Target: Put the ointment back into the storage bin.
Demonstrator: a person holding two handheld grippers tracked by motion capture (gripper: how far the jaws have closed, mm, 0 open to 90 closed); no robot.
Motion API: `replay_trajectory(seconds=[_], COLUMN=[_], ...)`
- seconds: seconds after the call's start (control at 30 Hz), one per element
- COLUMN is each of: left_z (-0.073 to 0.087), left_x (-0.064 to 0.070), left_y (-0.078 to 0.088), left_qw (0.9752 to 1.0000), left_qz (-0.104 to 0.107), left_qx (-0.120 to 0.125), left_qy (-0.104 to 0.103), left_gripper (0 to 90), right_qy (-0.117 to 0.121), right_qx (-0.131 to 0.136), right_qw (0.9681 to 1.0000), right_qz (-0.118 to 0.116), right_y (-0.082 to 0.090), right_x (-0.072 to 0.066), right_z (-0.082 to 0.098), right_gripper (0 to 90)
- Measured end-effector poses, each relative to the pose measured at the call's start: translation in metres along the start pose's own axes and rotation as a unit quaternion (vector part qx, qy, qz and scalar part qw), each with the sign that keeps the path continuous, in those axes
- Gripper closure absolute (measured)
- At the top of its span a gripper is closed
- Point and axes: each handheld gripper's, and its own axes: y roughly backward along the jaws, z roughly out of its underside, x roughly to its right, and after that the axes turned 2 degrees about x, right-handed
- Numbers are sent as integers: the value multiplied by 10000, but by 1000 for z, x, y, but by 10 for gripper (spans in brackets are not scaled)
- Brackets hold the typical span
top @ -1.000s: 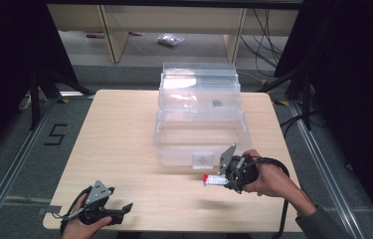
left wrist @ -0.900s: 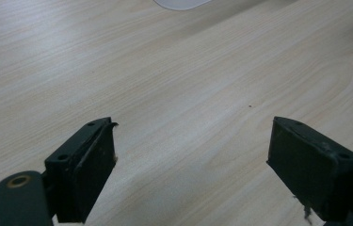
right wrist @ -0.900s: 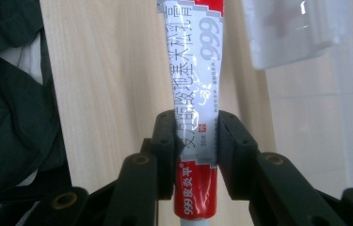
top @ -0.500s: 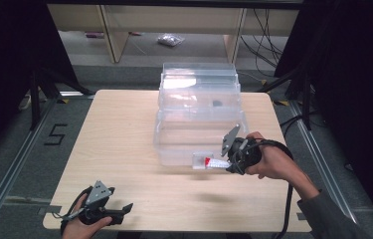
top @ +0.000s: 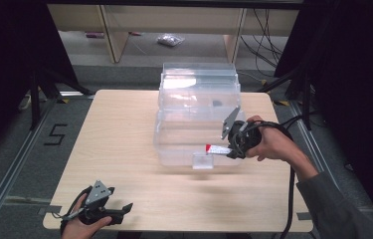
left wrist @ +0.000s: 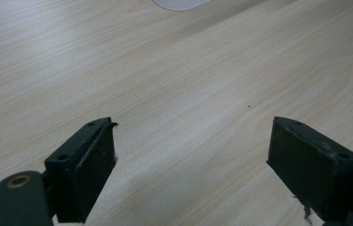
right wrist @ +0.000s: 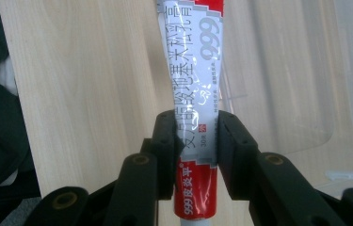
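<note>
My right gripper [top: 230, 148] [right wrist: 196, 141] is shut on a red and white ointment tube [top: 216, 148] [right wrist: 194, 80], its pads pressing the tube's lower half. It holds the tube off the table, in front of the near wall of a clear plastic storage box [top: 196, 124] at the table's middle back. The tube points left in the high view. My left gripper [top: 119, 211] [left wrist: 193, 169] rests low at the table's near left corner, open, with bare wood between its fingers [left wrist: 89, 165].
The wooden table [top: 119, 144] has free surface left of the box and along the front. A clear latch [top: 203, 160] juts from the box's near wall. Black frame posts and cables stand around the table, with shelving behind.
My right gripper has lifted the tube and carried it up and toward the box's front wall. The left gripper has stayed put.
</note>
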Motion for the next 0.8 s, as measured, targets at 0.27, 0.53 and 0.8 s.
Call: replay_trajectory(seconds=[0.27, 0.53, 0.8], left_z=[0, 0, 0], left_x=[0, 0, 0], left_y=[0, 0, 1], left_qw=[10000, 10000, 10000], left_qz=[0, -59, 0], left_qx=[-11, -16, -40], left_qy=[6, 18, 2], left_gripper=[150, 150, 150], right_qy=[52, 40, -91], right_qx=[-152, -248, -246], right_qw=[9998, 9996, 9996], right_qz=[-96, -87, -86], right_y=[-7, -16, -26], right_x=[21, 38, 52], right_z=[-5, -5, -1], right_gripper=[708, 708, 708])
